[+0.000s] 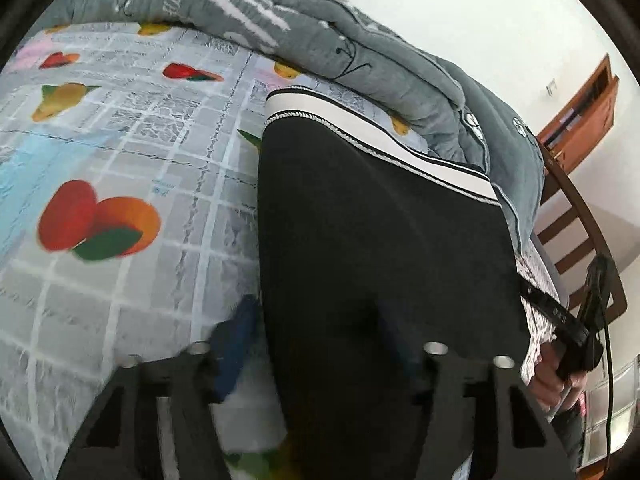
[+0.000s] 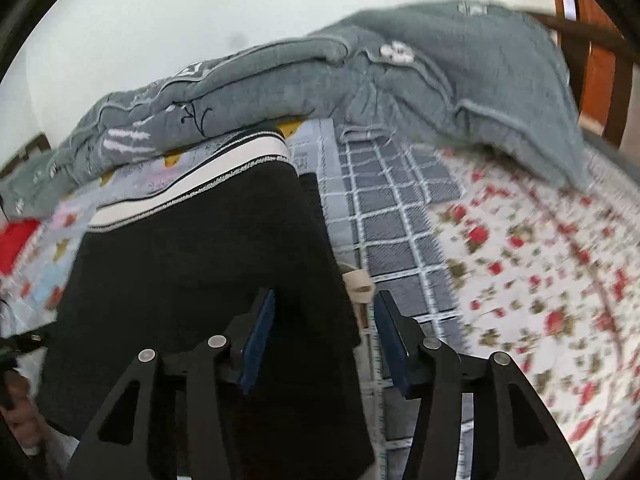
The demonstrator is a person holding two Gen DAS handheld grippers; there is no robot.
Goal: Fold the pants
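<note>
Black pants (image 1: 372,232) with a white-striped waistband (image 1: 372,124) lie on the bed; they also show in the right wrist view (image 2: 208,272). My left gripper (image 1: 316,320) is open, its blue pads straddling the pants' near left edge; the left pad (image 1: 236,344) is blurred over the sheet. My right gripper (image 2: 324,320) is open, its left pad (image 2: 260,336) over the black cloth and its right pad (image 2: 390,336) over the sheet, straddling the pants' right edge. Whether the pads touch the cloth is unclear.
A grey quilt (image 1: 320,36) is bunched along the far side of the bed, also in the right wrist view (image 2: 400,80). The fruit-print sheet (image 1: 120,160) and a floral sheet (image 2: 540,260) cover the bed. A wooden chair (image 1: 576,232) stands right. The other hand (image 1: 560,376) shows.
</note>
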